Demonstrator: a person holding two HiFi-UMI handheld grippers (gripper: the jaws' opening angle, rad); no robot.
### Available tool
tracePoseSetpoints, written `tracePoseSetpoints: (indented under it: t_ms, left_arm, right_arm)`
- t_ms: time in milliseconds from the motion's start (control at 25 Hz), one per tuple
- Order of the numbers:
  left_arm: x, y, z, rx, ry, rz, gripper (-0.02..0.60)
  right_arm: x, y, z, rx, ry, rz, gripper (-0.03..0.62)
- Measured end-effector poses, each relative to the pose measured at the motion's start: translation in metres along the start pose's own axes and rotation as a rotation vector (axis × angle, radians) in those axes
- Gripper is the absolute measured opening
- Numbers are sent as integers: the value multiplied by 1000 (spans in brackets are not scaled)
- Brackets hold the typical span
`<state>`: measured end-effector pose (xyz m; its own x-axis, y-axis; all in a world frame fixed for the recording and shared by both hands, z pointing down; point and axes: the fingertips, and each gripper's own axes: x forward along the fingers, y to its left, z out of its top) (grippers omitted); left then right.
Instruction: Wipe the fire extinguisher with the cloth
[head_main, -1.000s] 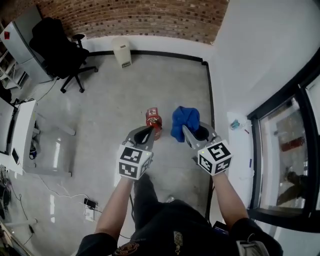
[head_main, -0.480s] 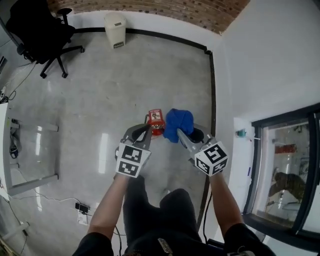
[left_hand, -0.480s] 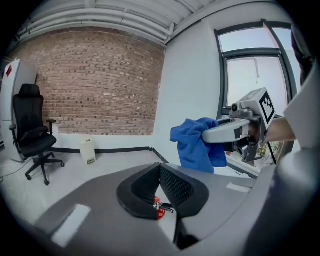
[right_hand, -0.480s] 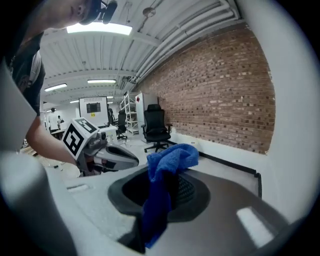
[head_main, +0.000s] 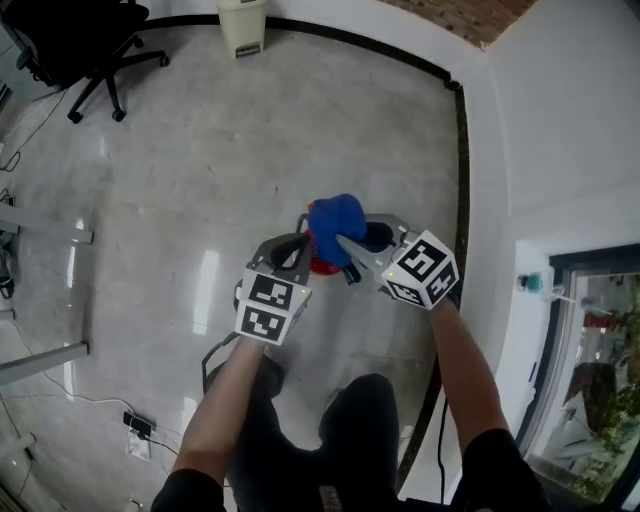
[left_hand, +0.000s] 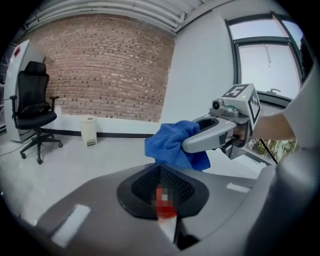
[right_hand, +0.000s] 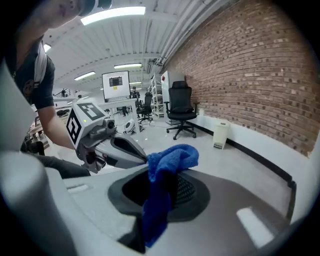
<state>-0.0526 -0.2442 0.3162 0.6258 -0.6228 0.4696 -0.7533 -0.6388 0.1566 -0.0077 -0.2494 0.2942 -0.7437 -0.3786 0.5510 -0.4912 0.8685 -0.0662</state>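
Blue cloth (head_main: 335, 222), one; red extinguisher (head_main: 322, 266), one

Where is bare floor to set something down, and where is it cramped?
Widest free patch: bare floor between the office chair, the white bin and the left gripper. A narrower strip lies between the right gripper and the black baseboard. Crowded: the cloth and fire extinguisher between both grippers.

extinguisher: red fire extinguisher (head_main: 322, 264), only a red edge showing, rest hidden under cloth
cloth: blue fleecy cloth (head_main: 335, 222), bunched, covering extinguisher's top
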Motion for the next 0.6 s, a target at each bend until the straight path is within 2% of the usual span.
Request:
tracePoseSetpoints:
  t_ms: [80,240,280,360,480,600]
  left_arm:
    - [19,5,-17,12,-14,21,-5]
    - [37,11,-37,46,-74,36,-5]
    - [39,13,-42,45,-89,40,-5]
    - [45,13,-52,43,-118,46,-5]
    - [53,14,-62,66,-144,70,-5]
    - [52,19,-62,92,-145,100,-5]
  right_arm:
    - [22,-5,-19,-21,-5,48,72]
    - [57,-6,-46,-45,56,247,72]
    - [63,-11,-51,-66,77,272,72]
    - [74,-24,-61,-104,100,276,72]
    - [85,-42,-68,-107,75,247,72]
    - [97,-61,-72,-109,51,163,72]
